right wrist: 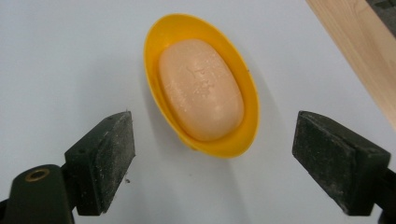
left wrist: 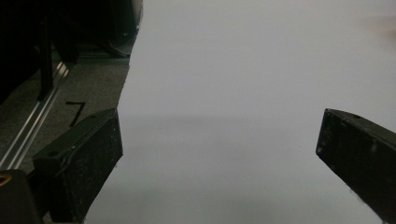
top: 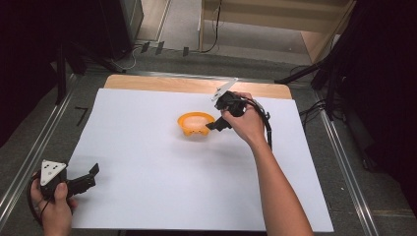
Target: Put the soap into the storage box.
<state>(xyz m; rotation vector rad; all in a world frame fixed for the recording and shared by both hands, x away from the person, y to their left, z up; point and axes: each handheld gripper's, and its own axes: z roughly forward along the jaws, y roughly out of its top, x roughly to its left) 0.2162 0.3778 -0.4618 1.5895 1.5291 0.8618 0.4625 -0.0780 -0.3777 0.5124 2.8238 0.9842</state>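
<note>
In the high view, the right hand-held gripper (top: pixel 215 125) is covering the near-right rim of the yellow soap dish (top: pixel 195 124); the soap inside is showing too small there to make out, and the dish's underside is staying hidden.

Soap in its dish, mid-table.
We see the soap (right wrist: pixel 201 88) in the dish (right wrist: pixel 245 140), on the sheet (top: pixel 147 147), nearer the table's (top: pixel 147 82) far edge.

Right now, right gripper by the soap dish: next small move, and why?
Probably draw the right gripper a little further back from the yellow soap dish. Its jaws stand open and grip nothing, the soap lies flat inside the dish, and the dish rests on the white sheet, so the placing looks done.
</note>
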